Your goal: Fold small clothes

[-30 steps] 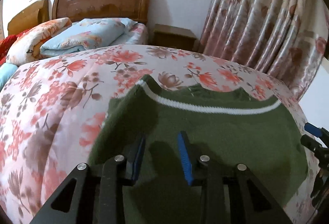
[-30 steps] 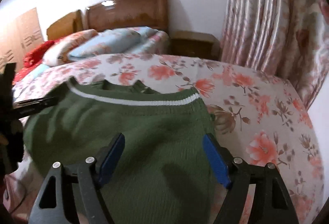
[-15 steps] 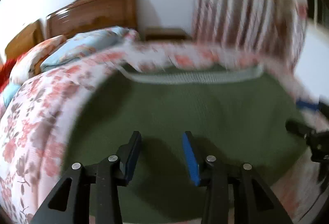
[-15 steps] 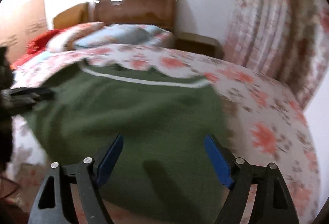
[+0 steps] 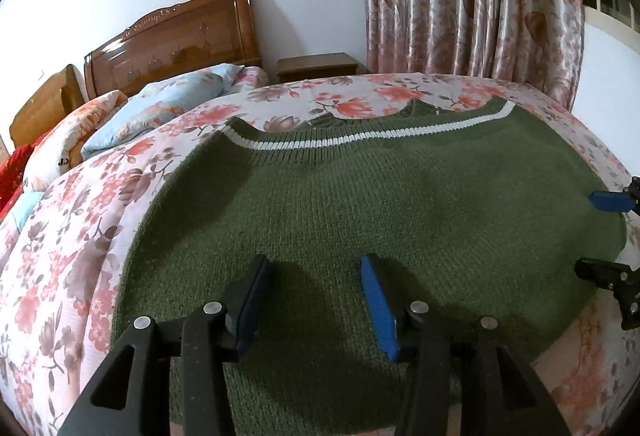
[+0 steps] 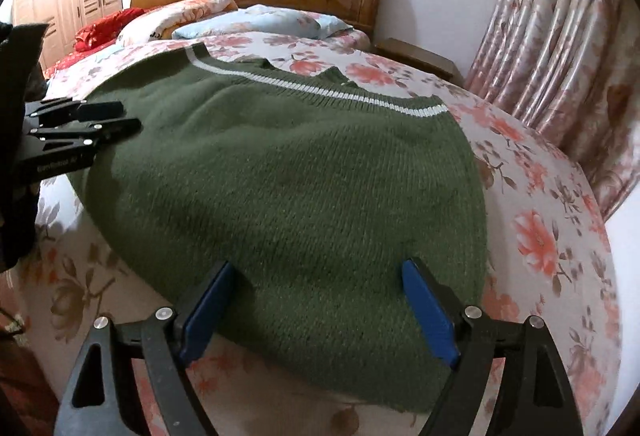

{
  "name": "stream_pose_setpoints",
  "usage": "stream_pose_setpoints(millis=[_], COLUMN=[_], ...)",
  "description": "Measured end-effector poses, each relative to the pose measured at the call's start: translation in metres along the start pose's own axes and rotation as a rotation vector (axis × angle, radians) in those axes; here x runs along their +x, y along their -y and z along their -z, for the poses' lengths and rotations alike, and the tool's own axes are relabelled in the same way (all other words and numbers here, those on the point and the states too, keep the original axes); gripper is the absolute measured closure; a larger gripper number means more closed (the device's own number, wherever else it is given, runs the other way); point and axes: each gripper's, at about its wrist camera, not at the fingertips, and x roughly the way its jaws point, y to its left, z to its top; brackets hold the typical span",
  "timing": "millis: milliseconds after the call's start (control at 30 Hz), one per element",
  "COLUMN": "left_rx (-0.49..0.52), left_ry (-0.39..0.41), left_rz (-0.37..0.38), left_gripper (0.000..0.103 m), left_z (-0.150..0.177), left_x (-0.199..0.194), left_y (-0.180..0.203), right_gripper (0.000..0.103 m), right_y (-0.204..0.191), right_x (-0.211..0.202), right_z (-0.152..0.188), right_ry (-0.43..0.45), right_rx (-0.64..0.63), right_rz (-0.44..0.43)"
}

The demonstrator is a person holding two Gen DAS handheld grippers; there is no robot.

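1. Bedroom setting — a bed under a floral quilt, with a carved wooden headboard against the white wall, pillows at the head end, a nightstand and flowered curtains on the far side.

2. Green knit sweater, the task's thing — it lies spread on the quilt near the foot of the bed, between the two grippers. The white-striped band is the far edge; behind it a ribbed collar-like piece shows, so one lengthwise fold looks already made, as a judgement. Whether the sleeves are tucked under cannot be told.

3. Orientation — the long axis runs across the bed, left to right in both wrist views; the striped edge points toward the headboard, the plain edge toward the person.

4. Remaining work, as judged — at least one more fold to bring it to a compact packet, then smoothing.

5. Right gripper — jaws wide, over the near edge of the sweater, nothing clamped between the blue pads.

6. Left gripper — jaws have just been opening, now at a middling gap, above the knit with no fabric pinched between them.
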Motion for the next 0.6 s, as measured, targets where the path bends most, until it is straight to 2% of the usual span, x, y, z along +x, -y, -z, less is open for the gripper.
stream_pose_setpoints(millis=[200,367,467,567,600], left_rx=[-0.007,-0.009,-0.008,-0.008,-0.009], left_ry=[0.002,0.001,0.001,0.001,0.001], left_rz=[0.009,0.011,0.010,0.010,0.012], left_gripper=[0.054,0.054,0.054,0.054,0.054], left_z=[0.000,-0.001,-0.001,-0.001,-0.001], left_x=[0.000,0.000,0.001,0.001,0.000], left_y=[-0.002,-0.002,-0.002,-0.002,-0.002], right_gripper=[0.000,0.000,0.000,0.000,0.000], right_y=[-0.006,-0.028,-0.052,-0.057,-0.050], right_x=[-0.004,-0.024,-0.006,0.023,0.031], right_z=[-0.010,-0.040,-0.057,-0.057,-0.052], right_ry=[-0.058,0.083,0.087,0.030,0.012], right_rx=[0.002,0.005,-0.072,-0.070,-0.032], right_rz=[0.052,0.044,0.067,0.025,-0.015])
